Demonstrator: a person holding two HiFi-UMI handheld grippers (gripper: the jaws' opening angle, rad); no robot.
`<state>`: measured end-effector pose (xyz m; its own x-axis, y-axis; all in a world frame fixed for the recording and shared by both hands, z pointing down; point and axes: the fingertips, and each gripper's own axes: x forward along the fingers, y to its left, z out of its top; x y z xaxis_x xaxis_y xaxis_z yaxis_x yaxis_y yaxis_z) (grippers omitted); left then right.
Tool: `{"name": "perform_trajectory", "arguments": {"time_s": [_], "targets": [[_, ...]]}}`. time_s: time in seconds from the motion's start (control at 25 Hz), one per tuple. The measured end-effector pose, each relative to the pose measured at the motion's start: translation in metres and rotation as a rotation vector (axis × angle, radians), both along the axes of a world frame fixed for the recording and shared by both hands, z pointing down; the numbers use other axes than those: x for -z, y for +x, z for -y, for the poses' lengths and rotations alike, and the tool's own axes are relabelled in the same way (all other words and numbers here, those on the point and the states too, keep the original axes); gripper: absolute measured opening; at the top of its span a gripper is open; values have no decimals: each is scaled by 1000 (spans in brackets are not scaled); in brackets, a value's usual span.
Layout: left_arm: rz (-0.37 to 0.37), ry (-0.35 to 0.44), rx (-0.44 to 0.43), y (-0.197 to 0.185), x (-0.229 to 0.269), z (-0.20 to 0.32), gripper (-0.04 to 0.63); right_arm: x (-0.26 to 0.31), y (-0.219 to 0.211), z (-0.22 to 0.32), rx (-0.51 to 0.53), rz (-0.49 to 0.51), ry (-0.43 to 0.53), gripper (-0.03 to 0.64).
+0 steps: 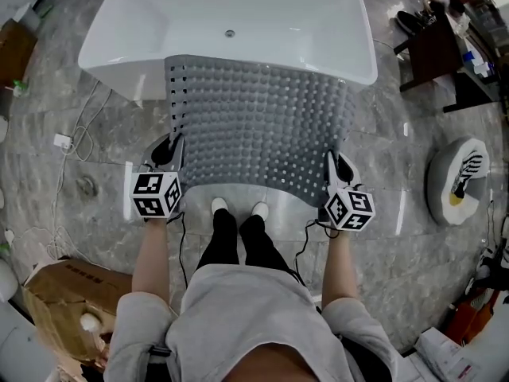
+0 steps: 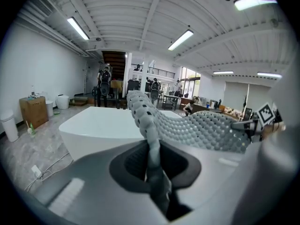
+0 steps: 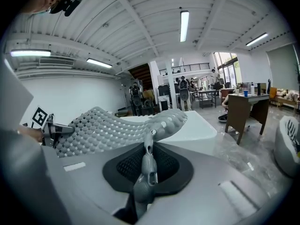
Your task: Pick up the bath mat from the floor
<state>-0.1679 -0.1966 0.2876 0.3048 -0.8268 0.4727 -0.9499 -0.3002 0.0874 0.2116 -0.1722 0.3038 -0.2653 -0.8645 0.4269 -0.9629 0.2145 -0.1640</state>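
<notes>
A grey studded bath mat [image 1: 258,122] with small holes hangs lifted off the floor, stretched between my two grippers in front of a white bathtub [image 1: 231,14]. My left gripper [image 1: 171,151] is shut on the mat's near left corner. The right gripper [image 1: 338,165] is shut on its near right corner. In the left gripper view the mat's edge [image 2: 150,139] runs pinched between the jaws. The right gripper view shows the mat's edge [image 3: 149,161] squeezed between its jaws, and the mat [image 3: 112,125] spreads away to the left.
The person's feet [image 1: 238,208] stand on the marble floor just behind the mat. A cardboard box [image 1: 67,301] sits at the lower left, cables [image 1: 75,146] trail at the left, a dark desk [image 1: 441,50] stands at the upper right and a round white object [image 1: 459,179] lies at the right.
</notes>
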Motion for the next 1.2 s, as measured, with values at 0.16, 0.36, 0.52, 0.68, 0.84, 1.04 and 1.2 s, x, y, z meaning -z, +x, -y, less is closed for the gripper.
{"name": "perform_trajectory", "arguments": {"time_s": [0.16, 0.36, 0.52, 0.68, 0.84, 1.04, 1.2], "targets": [[-8, 38, 0, -3, 28, -9, 43, 29, -1, -9, -5, 4, 40, 37], [-22, 92, -3, -3, 59, -13, 43, 66, -4, -12, -9, 0, 101, 37], [-33, 136, -3, -7, 85, -17, 44, 96, -8, -17, -10, -5, 150, 37], [-33, 182, -6, -9, 107, -18, 44, 122, -9, -21, -11, -12, 193, 37], [-34, 227, -8, -14, 126, -24, 46, 140, -13, -28, -12, -17, 233, 37], [-32, 277, -5, -19, 146, -27, 48, 155, -11, -33, -24, -19, 270, 37], [-35, 311, 3, -21, 158, -30, 48, 166, -11, -34, -26, -22, 299, 37]]}}
